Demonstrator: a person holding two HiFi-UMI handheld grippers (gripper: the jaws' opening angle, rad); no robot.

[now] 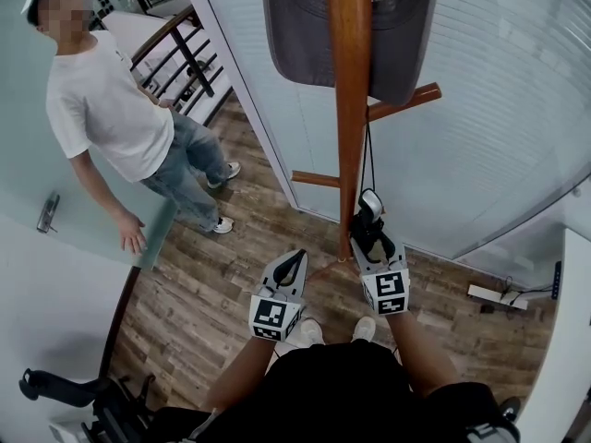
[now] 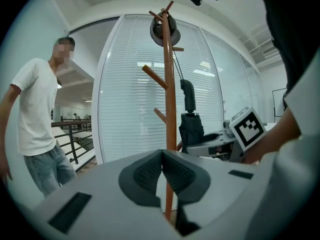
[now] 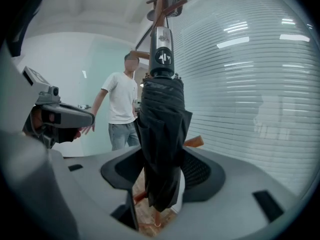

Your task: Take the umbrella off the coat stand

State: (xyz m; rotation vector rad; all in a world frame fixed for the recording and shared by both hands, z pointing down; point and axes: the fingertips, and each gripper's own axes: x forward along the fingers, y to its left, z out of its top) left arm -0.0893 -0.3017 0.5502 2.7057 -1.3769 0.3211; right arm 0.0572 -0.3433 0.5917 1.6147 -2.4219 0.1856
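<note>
While in right gripper [image 3: 159,176], umbrella [image 3: 161,119] upright, handle-up

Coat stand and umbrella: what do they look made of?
Coat stand: apparently wood, reddish-brown, with a smooth varnished sheen.
Umbrella: black fabric canopy, matte and creased in folds; handle looks like glossy black plastic, less certain.

Umbrella [image 3: 160,129]: blk fabric, blk handle w/ white logo. Stand [image 1: 351,109]: red-brown wood. Cap [image 1: 295,26]: dk grey. L gripper [image 2: 161,156] & R gripper [image 3: 161,169]: lt grey shells, blk ribbed pads, b/w square-marker cubes. Person [image 1: 106,109]: white tee, blue jeans. Floor [image 1: 203,284]: brown wood-grain planks. Blinds [image 2: 130,84]: white horiz slats.
</note>
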